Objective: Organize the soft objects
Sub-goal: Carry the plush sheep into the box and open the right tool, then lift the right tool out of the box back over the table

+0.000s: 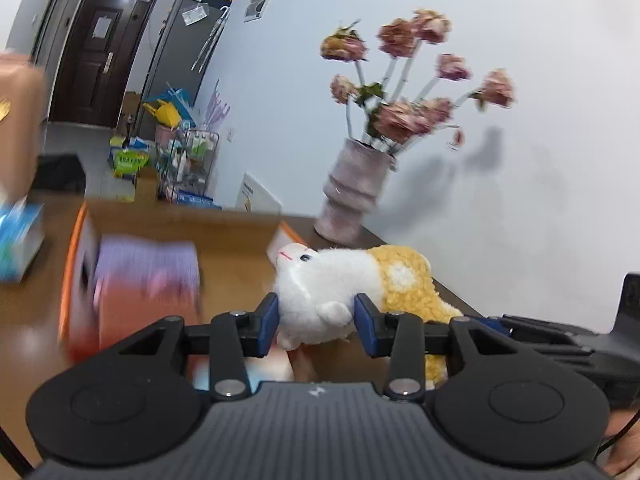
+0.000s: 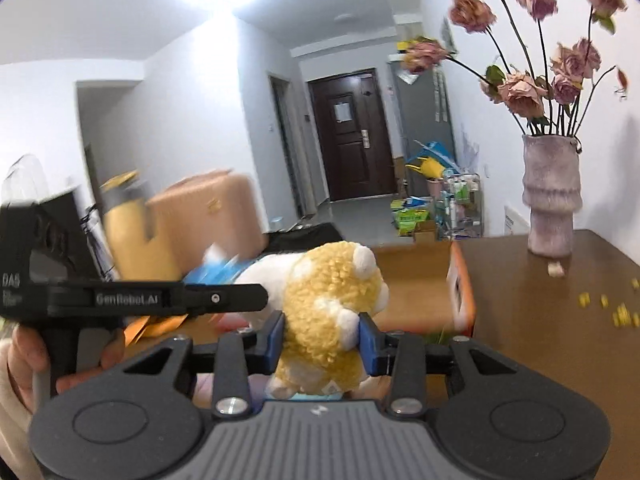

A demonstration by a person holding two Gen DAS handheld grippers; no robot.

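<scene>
- Your left gripper (image 1: 316, 322) has its blue pads pressed into the white front end of the plush toy (image 1: 344, 280), just behind the head, so it is gripping the toy.
- Your right gripper (image 2: 322, 338) is clamped on the same plush toy's yellow woolly hind end, pads sunk into the fleece.
- The toy hangs between your two grippers, clear of the wooden table (image 2: 540, 312), head pointing toward 11 o'clock in the left wrist view.
- In that view, the orange-edged cardboard box (image 1: 76, 264) sits at 9 o'clock from the toy, with a purple cloth (image 1: 148, 264) blurred in it.
- The vase (image 1: 352, 192) of dried roses stands on the table at 12 o'clock from the toy.
- In the right wrist view, small yellow bits (image 2: 620, 314) lie scattered on the table at 3 o'clock.
</scene>
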